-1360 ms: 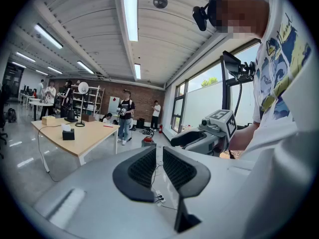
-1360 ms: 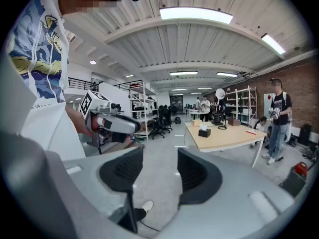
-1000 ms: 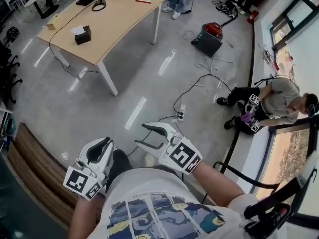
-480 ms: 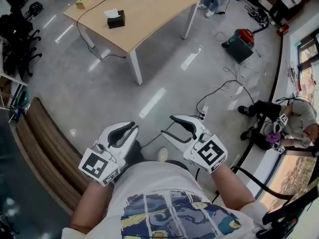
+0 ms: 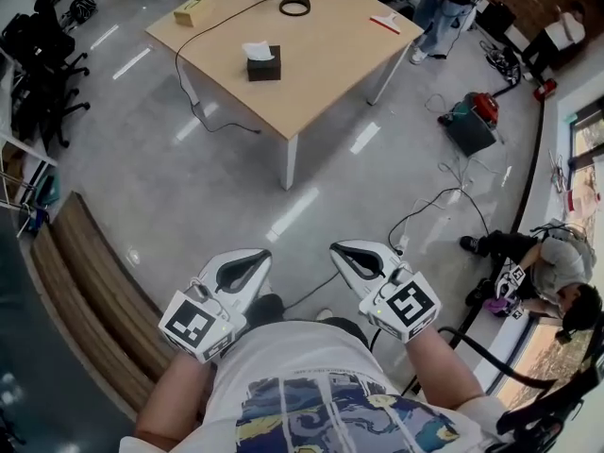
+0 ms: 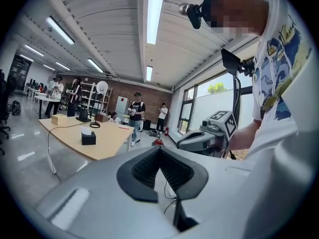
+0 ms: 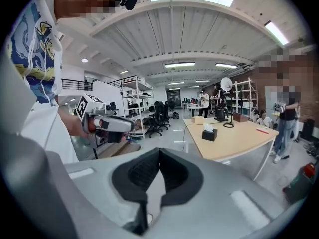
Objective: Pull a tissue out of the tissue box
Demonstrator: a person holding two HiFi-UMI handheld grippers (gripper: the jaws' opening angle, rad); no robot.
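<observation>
Currently, left gripper (image 5: 257,260) is hovering closed, empty — right gripper (image 5: 344,253) is closing fully, empty — tissue box (image 5: 263,64) sitting well apart.

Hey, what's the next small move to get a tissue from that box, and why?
Probably step closer to the table: the tissue box sits on it, well out of reach, while the left gripper and right gripper are held near your body, jaws shut on nothing.
</observation>
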